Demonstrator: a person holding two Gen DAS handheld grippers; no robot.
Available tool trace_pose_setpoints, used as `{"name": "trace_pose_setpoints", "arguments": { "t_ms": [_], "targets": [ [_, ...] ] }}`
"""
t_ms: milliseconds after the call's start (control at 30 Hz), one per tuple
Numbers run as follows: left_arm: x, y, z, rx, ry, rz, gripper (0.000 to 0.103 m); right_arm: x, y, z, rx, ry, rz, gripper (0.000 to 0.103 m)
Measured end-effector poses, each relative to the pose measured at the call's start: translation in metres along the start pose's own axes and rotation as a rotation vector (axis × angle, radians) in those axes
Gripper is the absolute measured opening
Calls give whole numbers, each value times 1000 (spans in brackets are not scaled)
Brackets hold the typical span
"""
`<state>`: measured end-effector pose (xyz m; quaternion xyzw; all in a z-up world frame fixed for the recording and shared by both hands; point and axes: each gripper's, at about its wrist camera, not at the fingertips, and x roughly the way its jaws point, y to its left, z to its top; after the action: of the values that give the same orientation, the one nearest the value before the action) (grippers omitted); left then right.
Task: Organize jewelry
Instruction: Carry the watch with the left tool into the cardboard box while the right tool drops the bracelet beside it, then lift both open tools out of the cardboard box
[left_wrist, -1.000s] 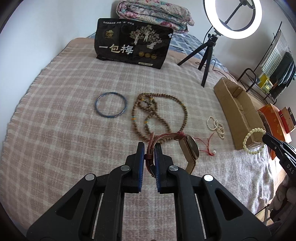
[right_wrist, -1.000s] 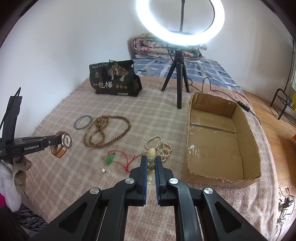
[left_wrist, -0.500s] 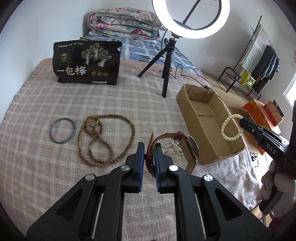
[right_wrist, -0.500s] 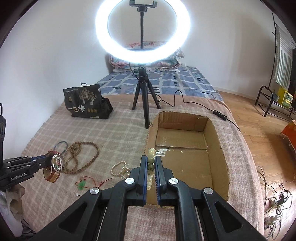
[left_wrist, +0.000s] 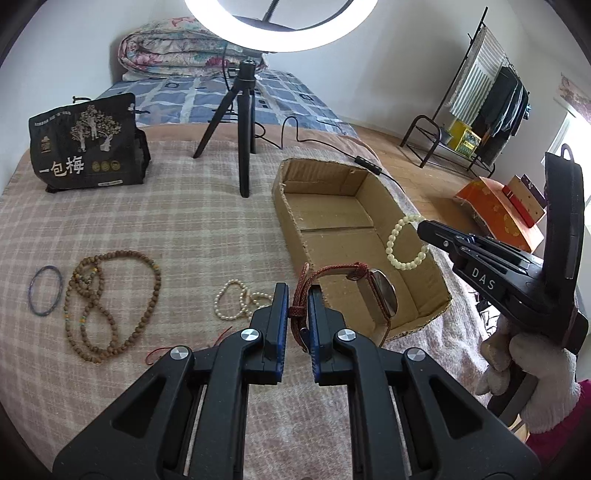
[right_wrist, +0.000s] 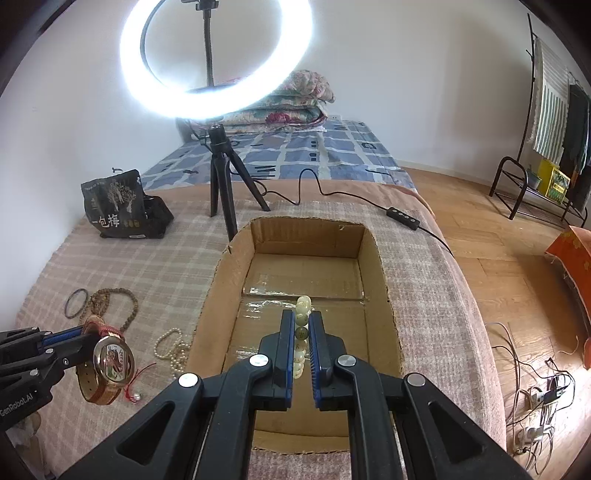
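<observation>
Over the plaid blanket (left_wrist: 155, 229), left tongs (left_wrist: 298, 295) clench a watch (left_wrist: 382, 297), right tongs (right_wrist: 303, 325) a bracelet (right_wrist: 302, 328).

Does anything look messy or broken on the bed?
Nothing looks broken. The box has ragged cut edges and stands empty. The wooden beads lie in a twisted loop, and a red cord trails loose beside the pearls. That is only jewelry not yet sorted.

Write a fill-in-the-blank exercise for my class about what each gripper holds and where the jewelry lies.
1. The left gripper is shut on the strap of a ____.
2. The right gripper holds a pale bead bracelet above the open cardboard ____.
3. The blue bangle lies on the checked blanket beside the long brown ____ necklace.

Missing words: watch; box; bead
</observation>
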<state>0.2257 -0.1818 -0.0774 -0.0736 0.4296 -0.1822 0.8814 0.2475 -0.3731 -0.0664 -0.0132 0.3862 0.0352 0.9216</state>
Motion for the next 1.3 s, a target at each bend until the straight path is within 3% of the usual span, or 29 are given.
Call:
{"name": "trace_pose_setpoints", "arguments": {
  "t_ms": [267,500,567,633,700,800,1000,1300],
  "targets": [
    [32,-35,10,45,18,-32,9,22,-16,8,19,9,8,5],
    [55,-41,11,60,47,-32,9,37,-33,7,65,34,23,5],
    [57,-41,10,58,45,-29,14,38,-36,7,78,35,26,6],
    [58,-41,9,59,48,-27,44,39,-38,8,95,37,36,19],
    [55,-40,9,60,32,-21,50,36,-39,7,108,28,26,50],
    [53,-41,9,70,31,-19,50,31,-40,8,114,14,8,67],
    [45,-41,7,86,30,-7,50,22,-39,11,119,-2,-16,80],
    [21,-39,3,96,7,4,50,2,-33,12,119,-20,-21,84]
  ]
}}
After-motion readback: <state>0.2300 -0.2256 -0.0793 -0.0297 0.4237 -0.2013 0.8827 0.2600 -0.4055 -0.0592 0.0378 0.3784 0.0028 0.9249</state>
